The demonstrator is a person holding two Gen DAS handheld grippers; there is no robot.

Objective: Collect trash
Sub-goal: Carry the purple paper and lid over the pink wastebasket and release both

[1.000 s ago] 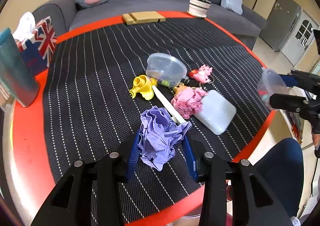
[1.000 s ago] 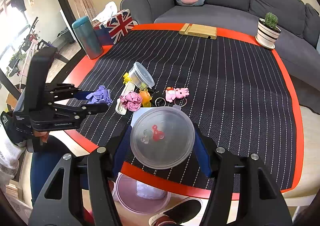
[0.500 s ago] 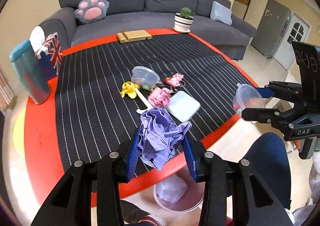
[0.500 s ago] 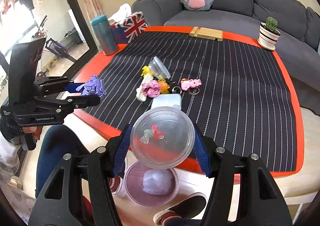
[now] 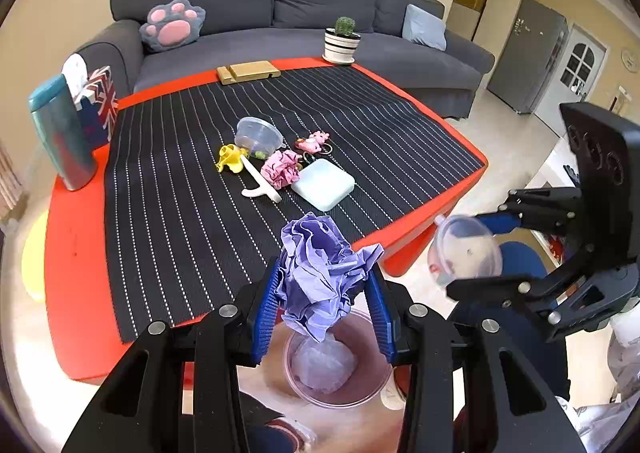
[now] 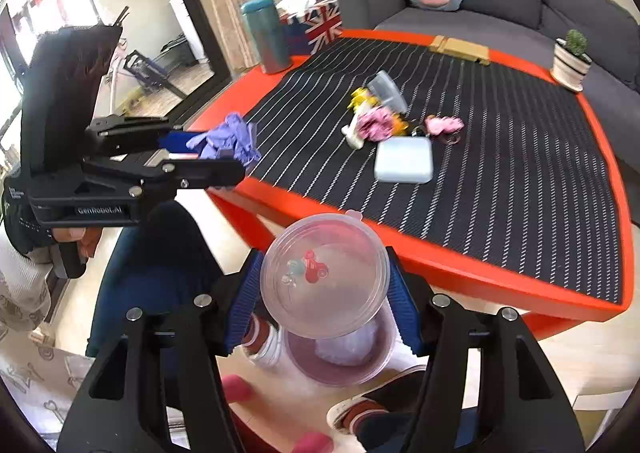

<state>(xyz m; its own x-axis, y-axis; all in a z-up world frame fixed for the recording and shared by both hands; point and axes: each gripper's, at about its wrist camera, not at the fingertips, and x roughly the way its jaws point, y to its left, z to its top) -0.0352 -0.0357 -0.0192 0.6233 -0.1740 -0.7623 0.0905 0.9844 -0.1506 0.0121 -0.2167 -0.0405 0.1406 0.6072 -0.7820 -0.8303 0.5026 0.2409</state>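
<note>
- A crumpled purple paper wad (image 5: 324,277) is clamped between the blue pads of the left gripper (image 5: 325,309); it is held off the near edge of the tabletop (image 5: 80,253), above a pink-tinted bin (image 5: 372,385) standing on the floor.
- A pale crumpled bag or wrapper (image 5: 323,367) is seen inside the bin, though what it is cannot be told through the blur.
- A clear round plastic container (image 6: 325,277) with small red and pale bits inside is gripped by its sides in the right gripper (image 6: 326,303), its flat face turned toward the camera; it too is held past the near edge, over the same bin (image 6: 304,363).
- From the left wrist view the right gripper (image 5: 468,253) is seen at the right, beyond the near right corner of the tabletop.
- Left on the striped black mat (image 5: 180,193), about the middle of the tabletop, are a pink paper wad (image 5: 280,169), a pale blue square lid (image 5: 323,184), a white stick-shaped piece (image 5: 260,185), a yellow piece (image 5: 230,159), a tilted clear tub (image 5: 258,135) and a pink toy keychain (image 5: 314,141), grouped closely together.
- A teal tumbler (image 5: 62,133) and a flag-printed tissue box (image 5: 100,105) are placed at the far left corner; a wooden block (image 5: 248,73) and a potted cactus (image 5: 343,39) are at the far edge.
</note>
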